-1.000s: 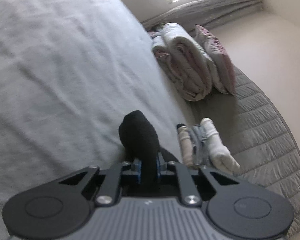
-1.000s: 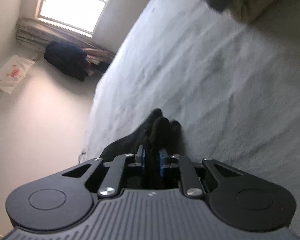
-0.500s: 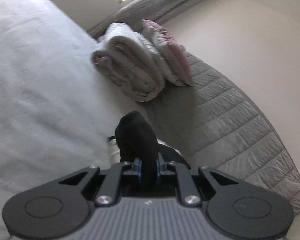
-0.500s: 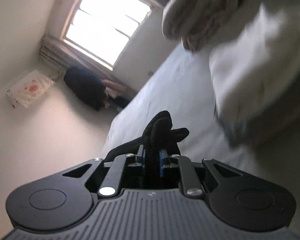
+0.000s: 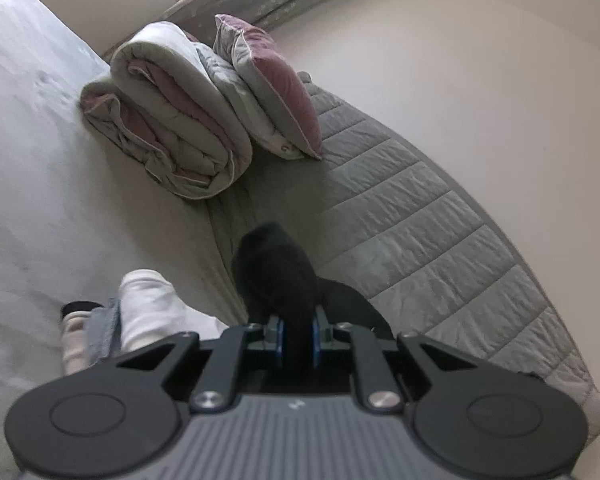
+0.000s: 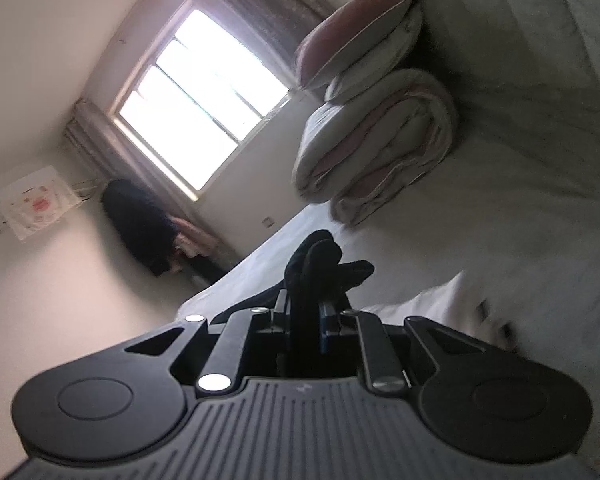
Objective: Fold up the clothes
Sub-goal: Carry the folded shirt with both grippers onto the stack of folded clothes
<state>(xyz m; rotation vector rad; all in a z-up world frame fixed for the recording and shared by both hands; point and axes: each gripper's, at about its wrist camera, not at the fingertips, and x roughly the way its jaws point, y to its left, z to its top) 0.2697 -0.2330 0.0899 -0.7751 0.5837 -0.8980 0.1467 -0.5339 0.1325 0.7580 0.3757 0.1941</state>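
A black garment [image 5: 276, 272] bulges out from between the pads of my left gripper [image 5: 296, 340], which is shut on it, held above the bed. My right gripper [image 6: 306, 316] is shut on another bunched part of black cloth [image 6: 320, 264], lifted clear of the sheet. Several rolled and folded pieces [image 5: 140, 312], white, grey and cream, lie on the bed just left of the left gripper. Whether both grippers hold the same garment I cannot tell.
A folded grey and pink duvet [image 5: 172, 120] and a pink pillow [image 5: 276, 88] lie at the head of the bed, against a quilted grey headboard [image 5: 420, 216]. In the right wrist view a window [image 6: 196, 108], a dark bundle [image 6: 140, 220] and the duvet [image 6: 372, 144] show.
Both grippers have risen off the bed with the black cloth still held. The left view swung from the sheet toward the headboard; the right view tipped up toward the window and duvet.
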